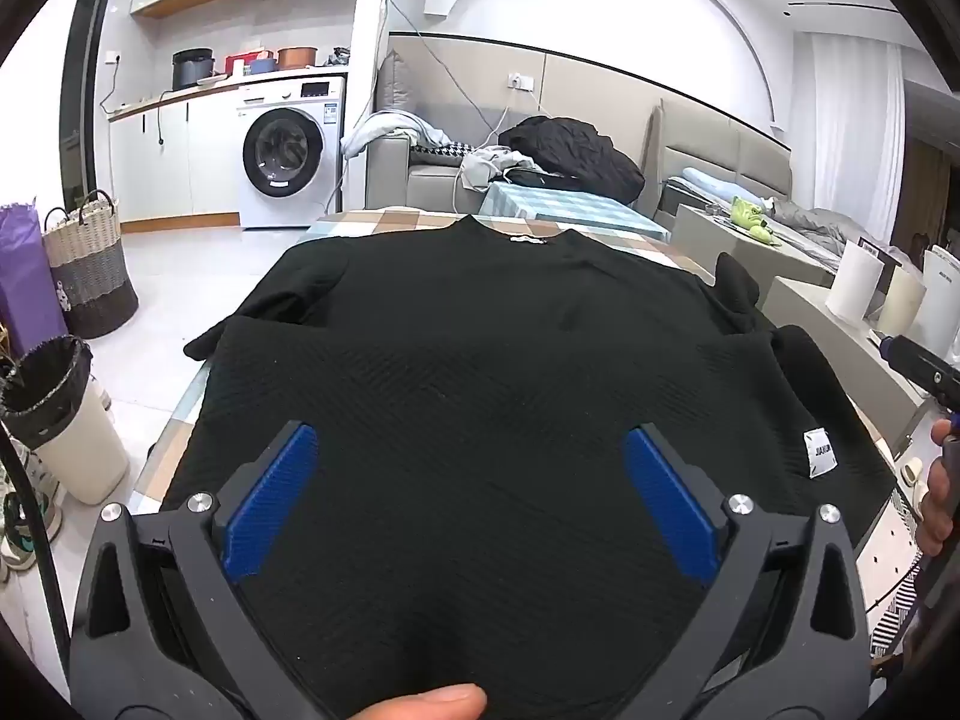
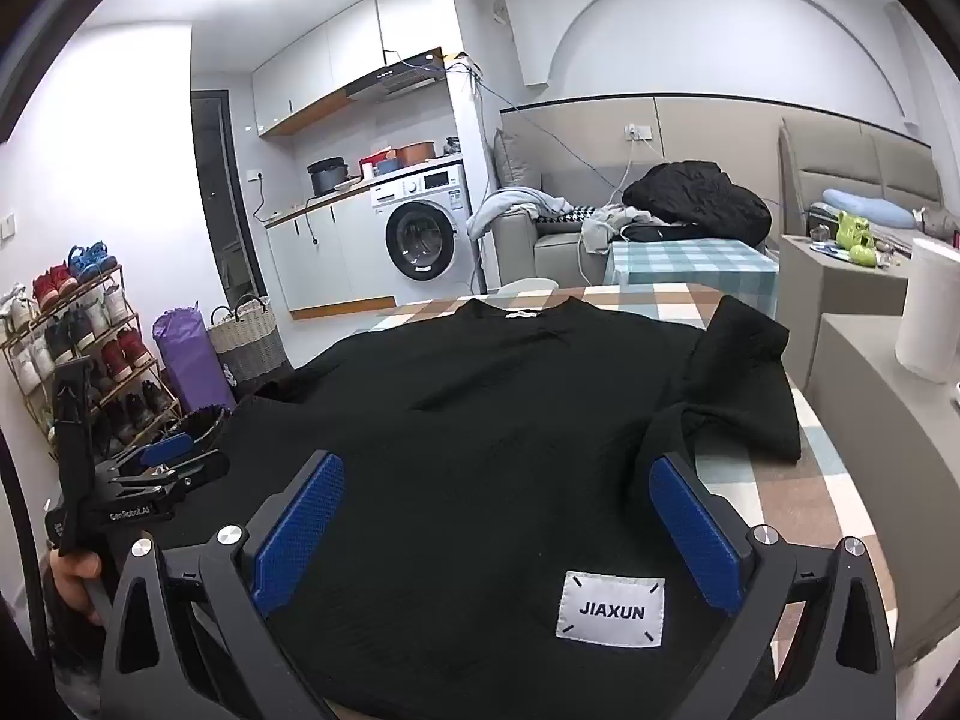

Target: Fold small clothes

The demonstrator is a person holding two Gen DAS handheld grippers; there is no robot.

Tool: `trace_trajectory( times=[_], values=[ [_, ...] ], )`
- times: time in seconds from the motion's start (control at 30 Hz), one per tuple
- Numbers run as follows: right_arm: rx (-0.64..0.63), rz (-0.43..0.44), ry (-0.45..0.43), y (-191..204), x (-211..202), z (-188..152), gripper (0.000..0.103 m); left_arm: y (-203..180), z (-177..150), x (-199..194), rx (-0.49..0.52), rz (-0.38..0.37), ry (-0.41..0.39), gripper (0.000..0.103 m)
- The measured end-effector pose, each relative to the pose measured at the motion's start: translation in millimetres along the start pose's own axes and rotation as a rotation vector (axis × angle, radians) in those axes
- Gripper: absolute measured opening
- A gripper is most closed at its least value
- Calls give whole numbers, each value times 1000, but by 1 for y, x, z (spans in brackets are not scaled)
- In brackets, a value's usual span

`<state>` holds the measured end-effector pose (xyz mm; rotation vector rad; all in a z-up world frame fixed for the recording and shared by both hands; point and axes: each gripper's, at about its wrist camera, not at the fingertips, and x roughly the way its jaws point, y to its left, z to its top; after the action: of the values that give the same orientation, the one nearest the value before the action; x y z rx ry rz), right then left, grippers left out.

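Observation:
A black knit sweater (image 1: 468, 348) lies spread flat on a checked tablecloth (image 1: 390, 219), collar at the far end, hem toward me. Its sleeves are folded in at both sides, the right one (image 2: 744, 372) bunched on the cloth. A white JIAXUN label (image 2: 611, 611) sits near the hem on the right. My left gripper (image 1: 471, 480) hovers open over the hem's middle, blue pads (image 1: 270, 504) wide apart with nothing pinched. My right gripper (image 2: 498, 516) is open above the hem's right part, beside the label. The left gripper (image 2: 159, 468) also shows in the right wrist view.
Beyond the table stand a sofa with a black jacket (image 2: 696, 192), a washing machine (image 1: 288, 150) and cabinets. Left of the table are a bin (image 1: 60, 408), a woven basket (image 1: 90, 264) and a shoe rack (image 2: 78, 348). White paper rolls (image 1: 864, 282) stand on a grey unit at right.

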<state>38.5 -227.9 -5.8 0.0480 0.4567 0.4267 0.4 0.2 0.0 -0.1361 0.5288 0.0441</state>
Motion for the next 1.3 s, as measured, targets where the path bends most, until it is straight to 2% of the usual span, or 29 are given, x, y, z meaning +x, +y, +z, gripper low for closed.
trace_trajectory(
  times=[0.1, 0.13, 0.2, 0.63, 1.3],
  values=[
    [-6, 1, 2, 4, 1, 1, 103, -2, 1, 2, 24, 9, 9, 102],
    [45, 14, 24, -1, 2, 2, 103, -1, 0, 0, 17, 7, -2, 102],
    [42, 9, 20, -1, 3, 4, 103, -1, 0, 1, 14, 1, -3, 102],
    [17, 6, -39, -4, -3, -2, 103, -10, -2, -2, 28, -7, -4, 102],
    [30, 0, -18, -6, -4, -1, 103, -9, -5, 4, 28, -4, 13, 102]
  ],
)
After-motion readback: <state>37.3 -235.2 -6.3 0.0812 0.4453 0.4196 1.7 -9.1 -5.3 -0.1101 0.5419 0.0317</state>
